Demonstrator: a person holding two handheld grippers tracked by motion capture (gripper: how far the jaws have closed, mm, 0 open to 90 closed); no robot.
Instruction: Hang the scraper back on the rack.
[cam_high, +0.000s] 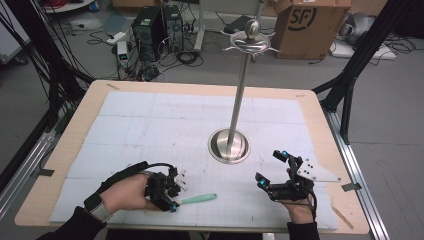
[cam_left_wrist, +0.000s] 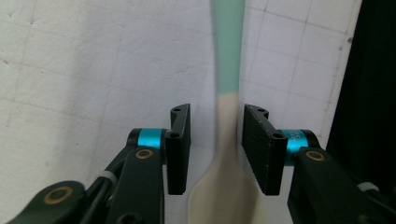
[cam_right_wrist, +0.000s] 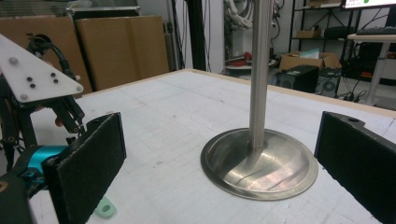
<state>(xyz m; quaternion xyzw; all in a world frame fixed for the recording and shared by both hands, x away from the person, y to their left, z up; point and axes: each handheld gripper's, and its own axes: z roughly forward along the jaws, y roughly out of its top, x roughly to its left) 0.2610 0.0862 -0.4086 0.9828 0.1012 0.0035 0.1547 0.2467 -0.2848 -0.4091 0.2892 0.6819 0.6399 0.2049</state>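
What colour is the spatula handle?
Mint green, with a cream blade; the spatula shows best in the left gripper view.

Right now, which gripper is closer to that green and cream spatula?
Left. The left gripper has its open jaws either side of the spatula. The right gripper sits apart, across the table, facing the metal stand.

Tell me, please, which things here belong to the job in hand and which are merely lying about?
In the job:
- spatula, green handle, cream blade, lying on the table
- left gripper, jaws open either side of the spatula's neck

Standing by or lying about:
- right gripper, open, holding nothing
- metal stand with hooks
- cardboard box, computers on floor
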